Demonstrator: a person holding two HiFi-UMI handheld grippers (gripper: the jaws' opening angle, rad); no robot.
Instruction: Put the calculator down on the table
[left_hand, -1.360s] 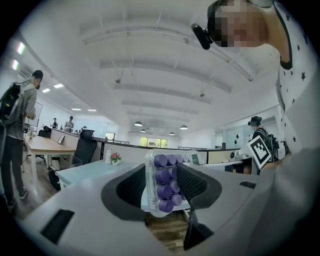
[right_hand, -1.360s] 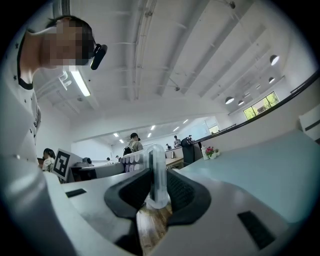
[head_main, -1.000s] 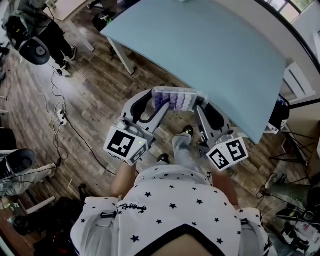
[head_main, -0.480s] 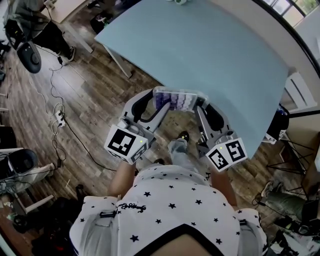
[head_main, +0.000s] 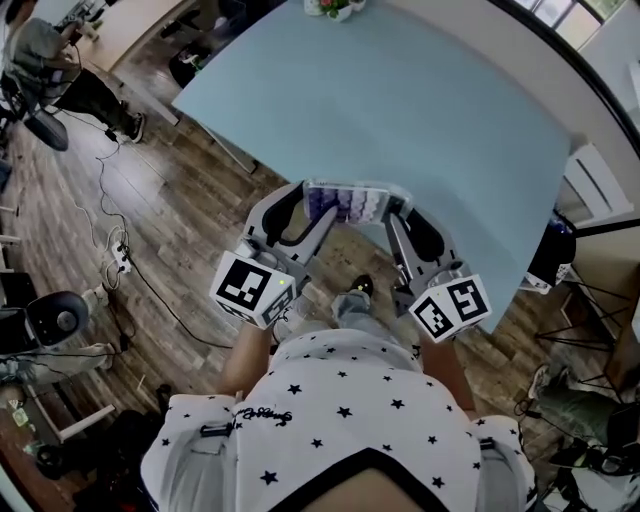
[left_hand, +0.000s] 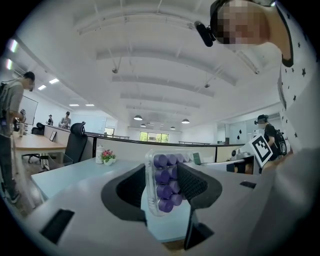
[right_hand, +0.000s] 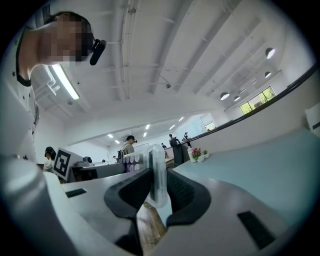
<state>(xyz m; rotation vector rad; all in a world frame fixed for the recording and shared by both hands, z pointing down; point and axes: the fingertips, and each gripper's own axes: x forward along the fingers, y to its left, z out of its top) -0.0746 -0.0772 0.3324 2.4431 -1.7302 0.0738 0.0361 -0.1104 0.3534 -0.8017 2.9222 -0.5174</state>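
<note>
The calculator (head_main: 348, 200), a clear case with purple round keys, is held up between both grippers just at the near edge of the light blue table (head_main: 430, 100). My left gripper (head_main: 314, 208) is shut on its left end; in the left gripper view the purple keys (left_hand: 165, 187) sit between the dark pads. My right gripper (head_main: 393, 212) is shut on its right end, where the right gripper view shows the calculator's clear edge (right_hand: 157, 175) pinched upright between the pads. The calculator hangs in the air, not touching the table.
A small flower pot (head_main: 335, 6) stands at the table's far side. Cables (head_main: 120, 235) trail across the wooden floor at the left, near an office chair (head_main: 45, 325). A person (head_main: 60, 70) stands far left. A white chair (head_main: 590, 170) stands beyond the table's right edge.
Both grippers and the calculator have come closer to the table; the table edge now lies right under the calculator. The grip has not changed.
</note>
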